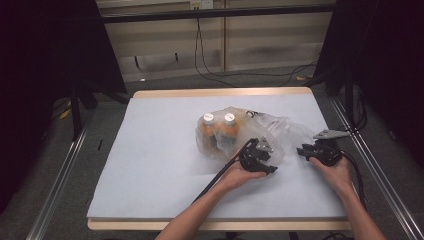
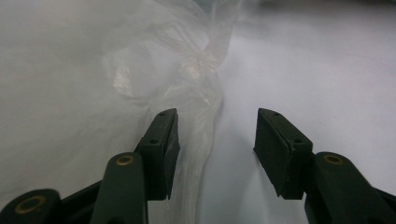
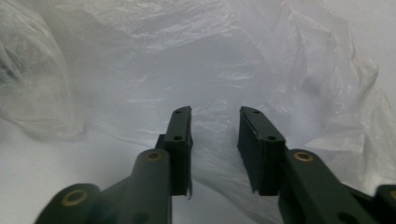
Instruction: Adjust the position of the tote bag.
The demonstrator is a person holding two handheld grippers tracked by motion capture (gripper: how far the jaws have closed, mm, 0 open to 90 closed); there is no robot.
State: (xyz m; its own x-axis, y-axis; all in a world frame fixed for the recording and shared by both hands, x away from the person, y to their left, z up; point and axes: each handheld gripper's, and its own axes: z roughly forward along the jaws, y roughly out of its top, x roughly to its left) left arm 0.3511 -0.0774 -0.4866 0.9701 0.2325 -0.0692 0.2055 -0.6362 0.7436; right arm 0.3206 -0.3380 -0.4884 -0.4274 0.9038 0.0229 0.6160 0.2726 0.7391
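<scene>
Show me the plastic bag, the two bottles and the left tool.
Bag [image 1: 280,131]: high view, crumpled right part.
Bottles [image 1: 209,118]: high view, white cap of the left one.
Left tool [image 2: 216,133]: left gripper view, gap between its tips.

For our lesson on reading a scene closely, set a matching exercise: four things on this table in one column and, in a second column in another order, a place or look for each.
Things:
1. clear crumpled plastic bag
2. two orange bottles with white caps
3. left gripper
4. right gripper

Places or looks:
A. at the bag's near edge, jaws apart, a twisted strip of film beside one jaw
B. inside the bag, upright, side by side
C. at the bag's right edge, jaws apart
D. spread on the pale blue table cover, near its middle

Pairs: 1-D, 2-B, 3-A, 4-C
</scene>
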